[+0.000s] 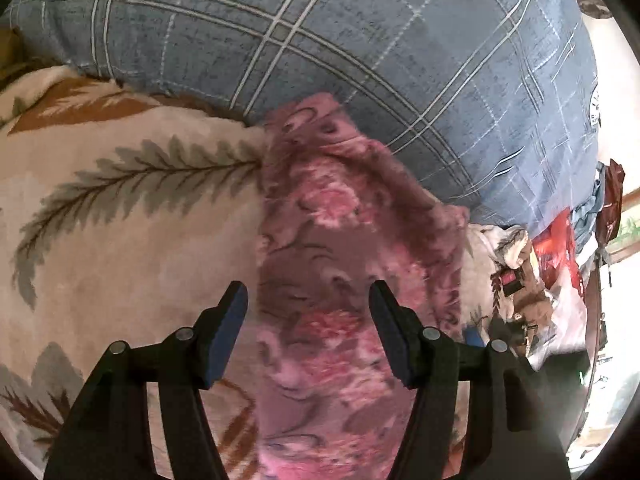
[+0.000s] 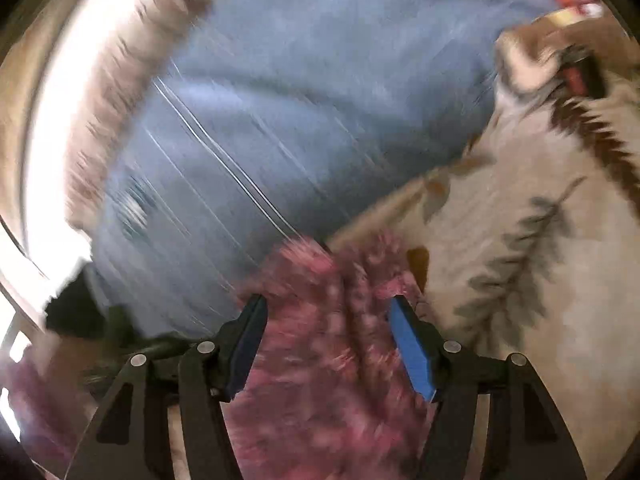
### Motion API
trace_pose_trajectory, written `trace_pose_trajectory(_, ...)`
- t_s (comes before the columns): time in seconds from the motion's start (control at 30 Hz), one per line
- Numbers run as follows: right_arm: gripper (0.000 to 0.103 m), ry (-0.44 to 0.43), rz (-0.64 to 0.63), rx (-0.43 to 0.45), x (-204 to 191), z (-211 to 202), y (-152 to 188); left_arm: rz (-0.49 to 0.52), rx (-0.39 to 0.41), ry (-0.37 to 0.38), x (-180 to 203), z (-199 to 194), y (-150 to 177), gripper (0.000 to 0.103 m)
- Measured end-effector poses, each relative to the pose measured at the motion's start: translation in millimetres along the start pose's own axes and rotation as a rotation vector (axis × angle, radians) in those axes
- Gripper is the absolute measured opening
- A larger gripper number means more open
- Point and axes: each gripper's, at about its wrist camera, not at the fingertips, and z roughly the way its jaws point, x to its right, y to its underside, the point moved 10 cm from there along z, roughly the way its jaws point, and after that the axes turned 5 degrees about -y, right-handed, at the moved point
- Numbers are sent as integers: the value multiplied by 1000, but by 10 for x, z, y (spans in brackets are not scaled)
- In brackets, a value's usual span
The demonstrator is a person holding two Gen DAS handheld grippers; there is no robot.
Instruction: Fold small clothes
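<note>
A fuzzy pink floral garment [image 1: 344, 248] lies in a long strip on a cream blanket with a leaf print [image 1: 120, 216]. My left gripper [image 1: 308, 300] hovers over its near part, open, with the cloth seen between the blue-padded fingers [image 1: 226, 332] and nothing pinched. In the blurred right wrist view the same pink garment [image 2: 328, 344] lies below my right gripper [image 2: 328, 312], whose jaws stand apart; its blue pads [image 2: 412, 344] do not press on the cloth.
A large blue plaid pillow [image 1: 360, 40] lies behind the garment, also in the right wrist view as the blue pillow [image 2: 280, 100]. A heap of brown, red and white clothes [image 1: 552, 264] sits at the right. The cream blanket [image 2: 520, 240] spreads rightward.
</note>
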Motion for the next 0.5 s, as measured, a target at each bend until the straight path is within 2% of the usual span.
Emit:
trace_pose_trajectory(0.03, 61, -13, 11, -38, 33, 158, 31, 4, 1, 1, -13, 24, 6, 62)
trace_pose_trajectory(0.17, 61, -7, -29, -97, 94, 434, 159, -2, -24, 40, 33, 171, 23, 62)
trace_pose_trajectory(0.2, 48, -32, -51, -87, 50, 431, 155, -4, -27, 51, 41, 195, 29, 62)
trace_pose_trajectory(0.23, 5, -81, -77, -87, -41, 420, 145, -5, -26, 59, 70, 216, 34, 62)
trace_pose_trajectory(0.27, 7, -98, -111, -75, -113, 375, 114, 0, -13, 59, 91, 225, 31, 62)
trace_pose_trajectory(0.3, 7, -98, -134, -27, -157, 286, 46, 6, -4, 61, 113, 243, 36, 62)
trace_pose_trajectory(0.37, 6, -125, -119, 51, -178, 129, -100, 11, 2, 80, 150, 273, 46, 62)
trace_pose_trajectory(0.4, 6, -102, -93, 72, -95, 92, -154, 9, -3, 76, 148, 301, 59, 63)
trace_pose_trajectory(0.43, 6, -77, -68, 76, 15, 87, -175, 8, -12, 63, 157, 354, 82, 63)
trace_pose_trajectory(0.5, 7, -29, 24, 9, 337, 218, -88, 31, -23, 19, 170, 417, 120, 64)
